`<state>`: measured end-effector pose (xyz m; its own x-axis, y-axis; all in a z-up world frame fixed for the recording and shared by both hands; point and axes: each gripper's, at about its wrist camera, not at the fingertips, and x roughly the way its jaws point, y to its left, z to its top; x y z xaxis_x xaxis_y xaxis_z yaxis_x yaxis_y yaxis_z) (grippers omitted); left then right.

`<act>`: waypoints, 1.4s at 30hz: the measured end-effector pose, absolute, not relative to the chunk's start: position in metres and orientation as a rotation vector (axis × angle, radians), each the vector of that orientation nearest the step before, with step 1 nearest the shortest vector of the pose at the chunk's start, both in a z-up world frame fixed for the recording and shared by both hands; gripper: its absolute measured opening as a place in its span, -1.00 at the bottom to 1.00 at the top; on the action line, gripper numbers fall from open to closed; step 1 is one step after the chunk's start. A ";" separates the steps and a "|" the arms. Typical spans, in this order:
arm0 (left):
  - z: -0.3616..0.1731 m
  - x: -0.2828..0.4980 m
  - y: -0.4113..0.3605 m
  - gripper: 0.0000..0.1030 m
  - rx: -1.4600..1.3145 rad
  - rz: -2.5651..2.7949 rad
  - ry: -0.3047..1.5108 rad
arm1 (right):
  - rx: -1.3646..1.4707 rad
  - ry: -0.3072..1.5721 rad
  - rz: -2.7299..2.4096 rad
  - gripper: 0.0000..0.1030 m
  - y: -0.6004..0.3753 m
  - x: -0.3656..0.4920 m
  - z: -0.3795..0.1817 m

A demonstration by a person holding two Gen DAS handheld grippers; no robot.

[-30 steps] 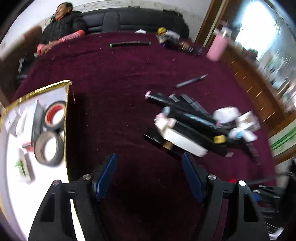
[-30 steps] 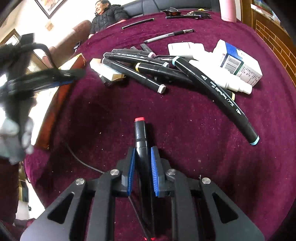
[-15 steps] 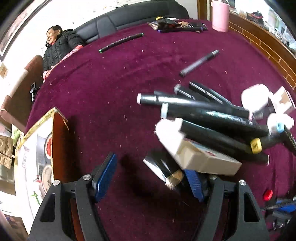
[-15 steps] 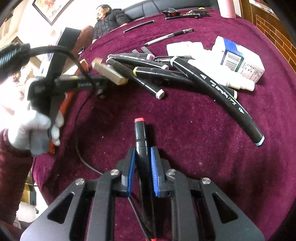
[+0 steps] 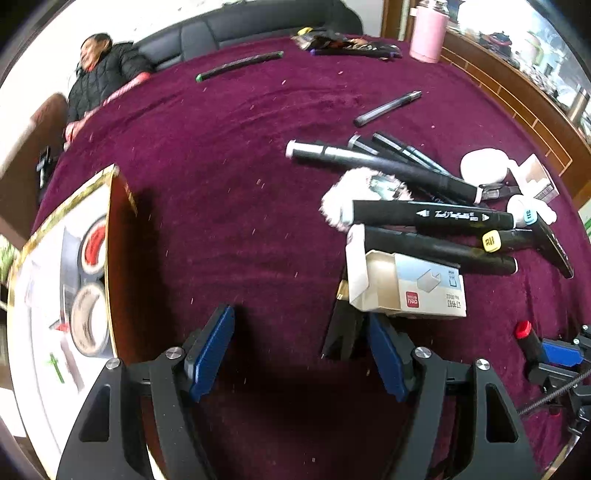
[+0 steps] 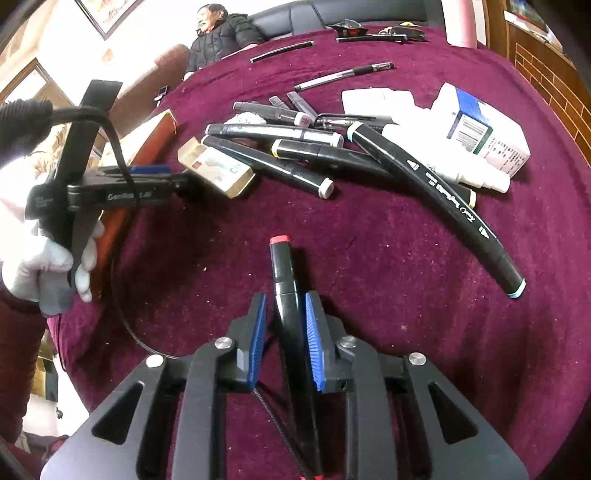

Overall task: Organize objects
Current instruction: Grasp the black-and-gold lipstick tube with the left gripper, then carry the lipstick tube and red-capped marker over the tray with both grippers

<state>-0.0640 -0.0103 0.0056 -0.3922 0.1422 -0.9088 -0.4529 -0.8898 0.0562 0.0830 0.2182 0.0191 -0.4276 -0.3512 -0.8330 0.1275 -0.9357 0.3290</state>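
Note:
A pile of black markers (image 5: 424,218) lies on the maroon cloth (image 5: 240,166), also in the right wrist view (image 6: 314,151). A small white staple box (image 5: 410,288) lies at the pile's near edge, just beyond my left gripper's right finger (image 5: 388,354). My left gripper (image 5: 303,343) is open and empty. In the right wrist view it (image 6: 147,181) reaches to the staple box (image 6: 218,170). A red-capped black marker (image 6: 286,288) lies between the blue pads of my right gripper (image 6: 283,306); small gaps show on both sides, so it is open.
A gold-edged box (image 5: 74,258) with tape rolls stands at the left. White bottles (image 6: 461,173) and a blue-and-white carton (image 6: 480,133) lie at the pile's right. A loose grey pen (image 5: 388,109), a pink bottle (image 5: 428,33) and a seated person (image 5: 107,70) are farther back.
My left gripper has swung right from the gold box to the marker pile and closed in on the staple box. My right gripper's pads have parted slightly from the red-capped marker.

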 end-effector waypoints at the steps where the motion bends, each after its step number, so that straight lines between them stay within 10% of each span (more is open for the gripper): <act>1: 0.006 -0.064 -0.008 -0.11 -1.446 2.304 0.428 | 1.492 -0.310 -2.414 -0.56 0.217 0.082 0.019; 6: 0.008 -0.054 0.006 -0.73 -1.406 2.244 0.460 | 1.499 -0.267 -2.417 -0.35 0.209 0.082 0.021; 14: 0.021 -0.037 -0.023 -0.73 -1.367 2.301 0.289 | 1.534 -0.098 -2.508 -0.73 0.198 0.081 0.021; 42: 0.078 0.018 -0.254 -0.72 -1.189 2.633 -0.195 | 1.105 -0.063 -2.387 -0.72 0.042 0.019 0.107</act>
